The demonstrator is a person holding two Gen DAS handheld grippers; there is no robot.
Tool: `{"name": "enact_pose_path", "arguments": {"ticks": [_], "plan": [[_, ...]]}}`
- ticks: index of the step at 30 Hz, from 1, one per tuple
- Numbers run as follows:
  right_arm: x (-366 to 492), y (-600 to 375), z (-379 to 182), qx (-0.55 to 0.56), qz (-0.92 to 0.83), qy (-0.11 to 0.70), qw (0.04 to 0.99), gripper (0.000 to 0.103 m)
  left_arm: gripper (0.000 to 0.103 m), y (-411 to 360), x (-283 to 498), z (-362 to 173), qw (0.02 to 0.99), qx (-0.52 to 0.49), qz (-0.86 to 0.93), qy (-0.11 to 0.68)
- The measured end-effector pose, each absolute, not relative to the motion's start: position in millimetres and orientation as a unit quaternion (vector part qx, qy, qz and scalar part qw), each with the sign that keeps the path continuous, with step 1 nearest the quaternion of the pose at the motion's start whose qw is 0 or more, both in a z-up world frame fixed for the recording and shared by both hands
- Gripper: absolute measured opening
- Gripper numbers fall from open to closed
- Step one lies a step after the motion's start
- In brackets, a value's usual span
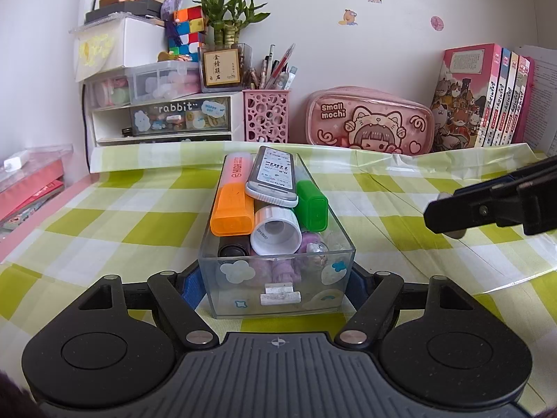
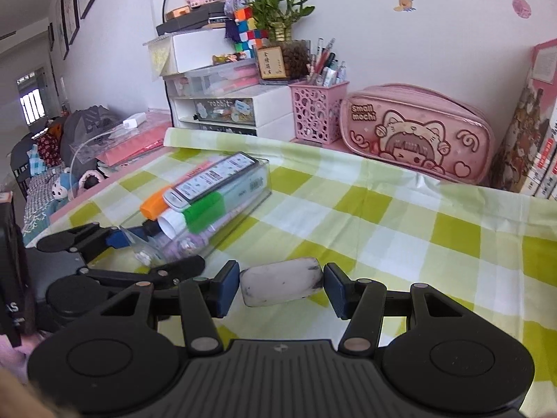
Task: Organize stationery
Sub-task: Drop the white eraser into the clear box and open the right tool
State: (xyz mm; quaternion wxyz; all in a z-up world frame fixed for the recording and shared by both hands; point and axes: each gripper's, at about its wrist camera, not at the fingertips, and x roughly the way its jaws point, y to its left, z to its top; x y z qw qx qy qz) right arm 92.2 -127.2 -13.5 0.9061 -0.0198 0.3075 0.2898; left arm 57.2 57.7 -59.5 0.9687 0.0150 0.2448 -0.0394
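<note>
A clear plastic drawer box [image 1: 275, 303] stands on the green checked tablecloth [image 1: 400, 278], and my left gripper [image 1: 275, 285] is shut on its near end, a blue pad on each side. Inside lie an orange highlighter [image 1: 233, 209], a green highlighter [image 1: 311, 205], a grey-white flat case [image 1: 273, 177] and a white tube [image 1: 275, 230]. In the right wrist view a smudged white eraser [image 2: 280, 285] sits between the blue pads of my right gripper [image 2: 281, 289], which is shut on it, right of the box [image 2: 254, 181]. One black finger of the right gripper [image 1: 449, 216] shows at the left view's right edge.
Along the back wall stand a white drawer organiser [image 1: 163, 115], a pink pen holder [image 1: 266, 116], a pink pencil case [image 1: 369, 122] and upright books [image 1: 487, 97]. Red folders [image 1: 31, 188] lie beyond the cloth's left edge.
</note>
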Motion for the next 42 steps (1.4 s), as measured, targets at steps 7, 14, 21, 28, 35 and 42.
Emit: {"name": "enact_pose_path", "arguments": {"ticks": [7,14,21,28,35,42], "plan": [[100,-100,0,-0.022,0.328,0.29,0.899,0.052,0.075,58,57,-59,0.969,0.015,-0.04,0.245],[105,-69,12,-0.035,0.37,0.272,0.887,0.053,0.075,58,57,-59,0.969,0.014,-0.04,0.245],[113,-42,8,-0.056,0.395,0.277,0.874,0.053,0.075,58,57,-60,0.969,0.014,-0.041,0.244],[116,-37,1,-0.065,0.396,0.285,0.871,0.053,0.075,57,57,-60,0.969,0.014,-0.042,0.244],[114,-38,1,-0.071,0.396,0.286,0.87,0.056,0.075,57,57,-60,0.969,0.013,-0.042,0.244],[110,-41,4,-0.072,0.392,0.279,0.874,0.064,0.075,56,57,-60,0.969,0.014,-0.042,0.243]]}}
